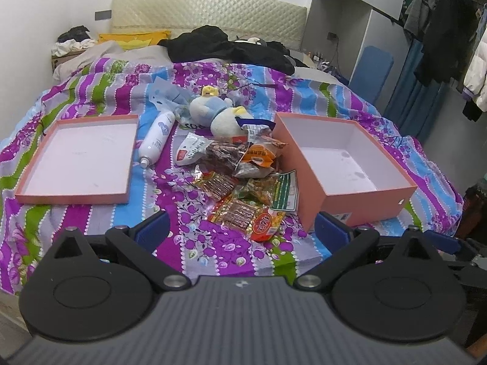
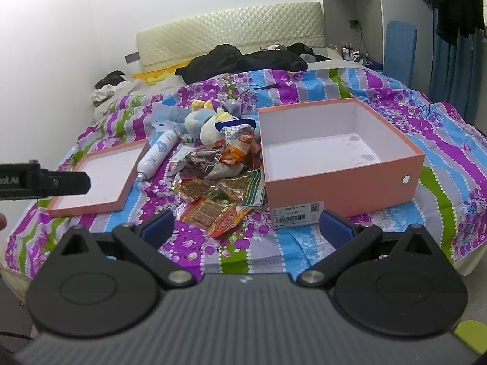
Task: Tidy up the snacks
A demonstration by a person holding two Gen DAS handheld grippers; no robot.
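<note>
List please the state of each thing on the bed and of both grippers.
Box: open, empty.
Lid: lying inside up, empty.
Snack packets: piled between lid and box.
Spray bottle: lying on its side.
Plush toy: lying down.
Left gripper: open.
Right gripper: open.

The bedspread (image 1: 91,222) runs in purple, blue, green and grey floral stripes. The box (image 2: 344,187) and lid (image 1: 73,196) are salmon-pink outside, white inside; the snack packets (image 1: 243,182) are red, orange and green.

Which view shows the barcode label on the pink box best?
The right wrist view: the barcode label on the pink box faces it, unobstructed. In the left wrist view only a sliver of the label shows, behind a finger of the left tool.
</note>
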